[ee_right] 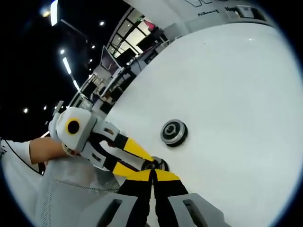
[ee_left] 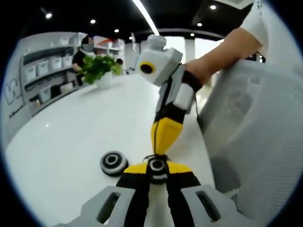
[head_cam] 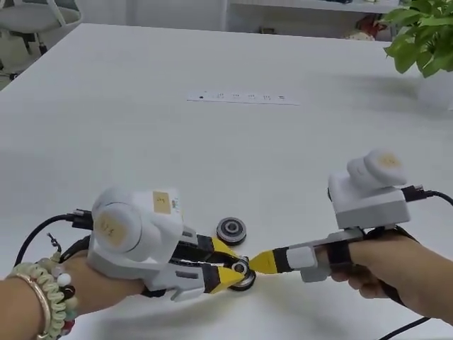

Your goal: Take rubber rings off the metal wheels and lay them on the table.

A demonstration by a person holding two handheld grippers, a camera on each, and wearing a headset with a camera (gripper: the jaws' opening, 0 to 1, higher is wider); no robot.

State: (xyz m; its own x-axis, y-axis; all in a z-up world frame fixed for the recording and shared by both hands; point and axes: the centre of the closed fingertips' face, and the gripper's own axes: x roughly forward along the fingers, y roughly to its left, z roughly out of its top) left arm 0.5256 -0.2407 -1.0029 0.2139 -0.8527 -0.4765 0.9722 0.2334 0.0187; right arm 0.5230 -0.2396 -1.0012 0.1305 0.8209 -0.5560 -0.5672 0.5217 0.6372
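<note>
Left gripper: Left gripper [head_cam: 231,266] sits low in the head view, on the side of a wrist with bead bracelets [head_cam: 48,297]. Its yellow-tipped jaws are clenched on either side of a small metal wheel [ee_left: 157,169].
Held wheel position: Just above or on the white table [head_cam: 212,156], at the edge nearest the person; contact with the table cannot be told.
Right gripper: Right gripper [ee_right: 152,176] comes in from the opposite side. Its jaws are pressed together and their tips touch the rim of the held wheel. Whether a rubber ring is pinched between them cannot be told.
Second wheel: Second wheel [head_cam: 231,229] lies flat on the table just beyond the two grippers, touched by neither.
Ring on second wheel: A dark outer band [ee_right: 165,137] runs round its rim, so its ring appears to be in place.
Loose rings: None can be made out on the table near the wheels.
Step in hand: Judged to be the pull on the first ring, one gripper bracing the wheel and the other working at its rim.
Progress: Early. No ring is laid down yet.
Remaining: Free this ring, lay it on the table, then repeat on the second wheel.
</note>
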